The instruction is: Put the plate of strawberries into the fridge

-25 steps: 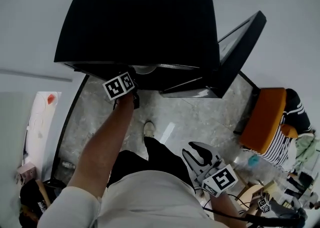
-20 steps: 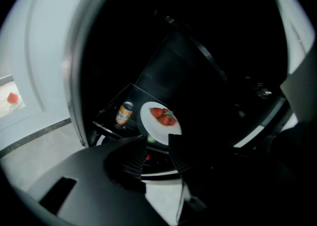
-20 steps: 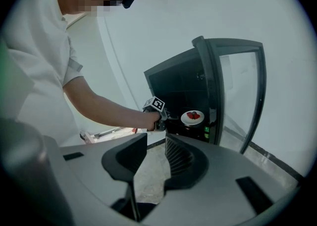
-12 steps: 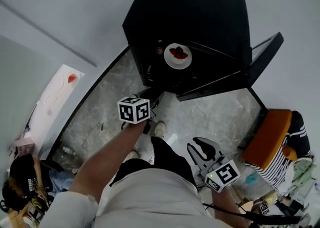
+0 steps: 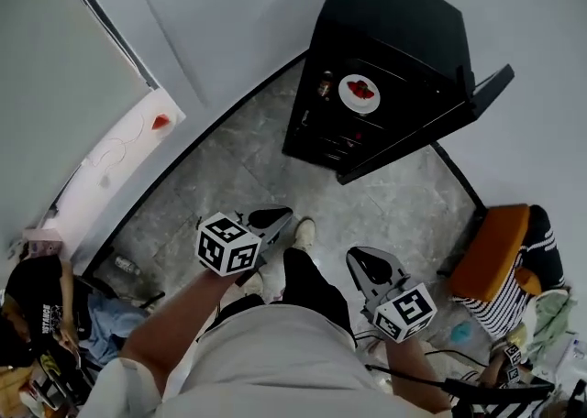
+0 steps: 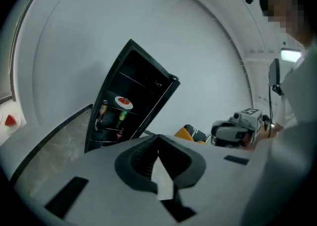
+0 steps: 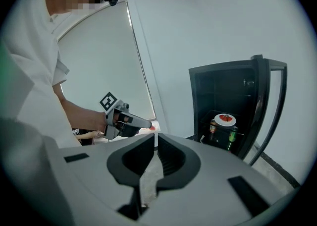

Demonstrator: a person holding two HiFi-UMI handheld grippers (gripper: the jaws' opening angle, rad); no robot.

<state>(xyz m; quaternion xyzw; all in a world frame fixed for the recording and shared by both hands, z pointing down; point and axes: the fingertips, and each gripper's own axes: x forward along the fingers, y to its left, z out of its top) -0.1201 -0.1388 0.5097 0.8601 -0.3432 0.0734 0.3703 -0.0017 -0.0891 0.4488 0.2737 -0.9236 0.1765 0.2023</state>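
Jaws empty: left gripper [image 6: 158, 140] shut, right gripper [image 7: 155, 138] just closing, seemingly shut too.

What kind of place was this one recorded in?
Likely a plain indoor room, perhaps a workroom rather than a kitchen: a small black fridge stands open on a grey floor against bare white walls, with an orange chair nearby.

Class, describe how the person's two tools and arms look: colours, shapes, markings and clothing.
Both the left tool and right tool are grey, tapering bodies with dark ribbed jaw linings. Each carries a white cube with black square markers. The arms emerge from white short sleeves.
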